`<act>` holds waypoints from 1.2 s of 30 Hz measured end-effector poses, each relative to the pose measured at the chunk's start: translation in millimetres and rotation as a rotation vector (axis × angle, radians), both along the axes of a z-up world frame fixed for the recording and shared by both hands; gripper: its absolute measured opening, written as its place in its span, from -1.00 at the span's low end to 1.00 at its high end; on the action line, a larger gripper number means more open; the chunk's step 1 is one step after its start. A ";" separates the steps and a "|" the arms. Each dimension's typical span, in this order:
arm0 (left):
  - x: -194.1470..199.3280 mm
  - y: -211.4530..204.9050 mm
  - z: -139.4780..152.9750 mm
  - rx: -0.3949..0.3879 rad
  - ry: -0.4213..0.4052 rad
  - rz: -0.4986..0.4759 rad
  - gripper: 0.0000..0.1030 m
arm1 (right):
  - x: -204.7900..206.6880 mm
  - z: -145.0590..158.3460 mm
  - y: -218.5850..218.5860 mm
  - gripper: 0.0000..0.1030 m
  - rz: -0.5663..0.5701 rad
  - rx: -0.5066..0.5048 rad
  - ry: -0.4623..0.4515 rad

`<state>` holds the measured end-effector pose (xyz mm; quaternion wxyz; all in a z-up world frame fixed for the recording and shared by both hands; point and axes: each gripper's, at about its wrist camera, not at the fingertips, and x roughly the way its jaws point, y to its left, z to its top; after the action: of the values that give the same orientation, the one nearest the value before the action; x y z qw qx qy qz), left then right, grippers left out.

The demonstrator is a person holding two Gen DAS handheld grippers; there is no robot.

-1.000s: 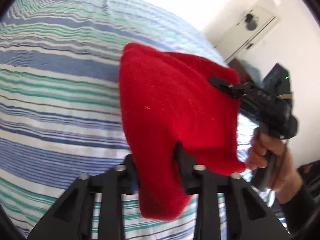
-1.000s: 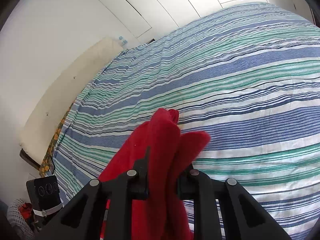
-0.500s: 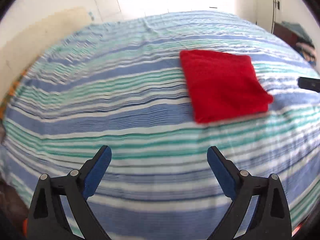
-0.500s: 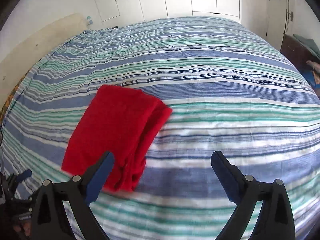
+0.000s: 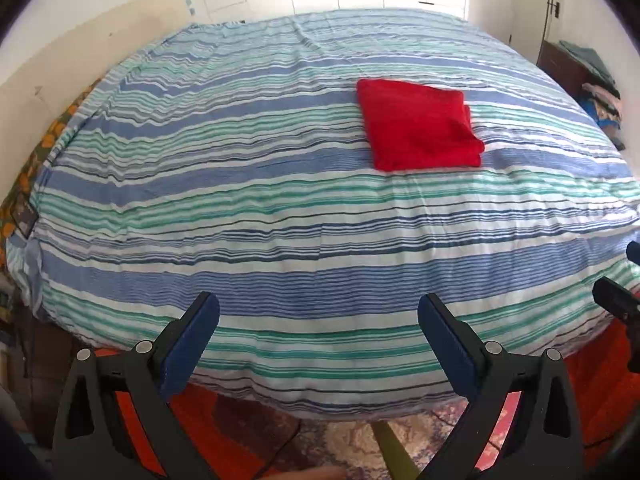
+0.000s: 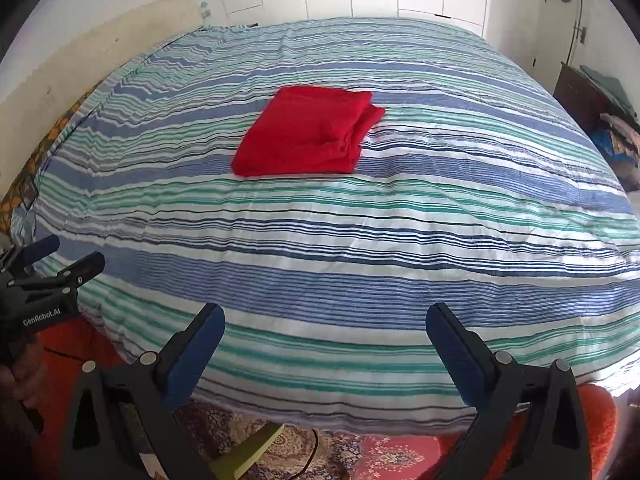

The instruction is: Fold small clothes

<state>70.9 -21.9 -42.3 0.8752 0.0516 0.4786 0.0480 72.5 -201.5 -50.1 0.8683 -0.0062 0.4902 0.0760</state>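
Left wrist view: left gripper [image 5: 318,334] spread wide and empty, red folded cloth [image 5: 418,130] flat on the striped bed [image 5: 240,208], well apart. Right wrist view: right gripper [image 6: 324,346] likewise agape, empty; fold apparently complete, next garment needed.

On the striped bedcover [image 5: 280,208], a smooth, lightly creased woven cloth, lies the red garment [image 5: 418,130], soft matt fuzzy knit; beside the bed, patterned rug [image 6: 384,456].
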 end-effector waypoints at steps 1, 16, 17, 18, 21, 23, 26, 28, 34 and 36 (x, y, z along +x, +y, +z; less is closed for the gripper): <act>-2.6 0.2 2.7 -0.001 -0.007 0.002 0.94 | -4.2 6.5 3.9 0.94 0.006 -0.012 -0.008; -17.2 -3.0 25.4 -0.011 -0.019 0.011 0.94 | -23.1 54.0 27.2 0.94 0.054 -0.109 -0.091; -17.3 -4.1 26.0 -0.001 -0.019 0.011 0.94 | -24.1 54.0 27.5 0.94 0.056 -0.108 -0.089; -17.4 -4.8 26.7 0.003 -0.018 0.011 0.94 | -24.8 53.7 27.6 0.94 0.057 -0.106 -0.085; -17.9 -3.6 28.5 -0.005 -0.015 0.010 0.94 | -26.7 54.1 27.9 0.94 0.060 -0.105 -0.083; -18.4 -2.8 29.0 -0.016 -0.012 0.009 0.94 | -27.4 54.3 28.4 0.94 0.064 -0.107 -0.081; -18.0 -2.7 29.1 -0.026 -0.004 0.009 0.94 | -28.5 55.8 30.1 0.94 0.074 -0.115 -0.081; -17.7 -2.7 29.3 -0.037 0.004 0.008 0.94 | -29.0 56.9 31.0 0.94 0.082 -0.115 -0.077; -18.8 -4.4 33.0 -0.039 0.000 0.006 0.94 | -32.3 63.8 37.3 0.94 0.108 -0.115 -0.079; -18.8 -3.6 33.0 -0.041 0.000 0.005 0.94 | -32.7 64.7 38.7 0.94 0.110 -0.116 -0.083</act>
<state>52.1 -25.5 -9.3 0.8759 0.0323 0.4797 0.0405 39.8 -162.8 14.6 0.8806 -0.0865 0.4562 0.0947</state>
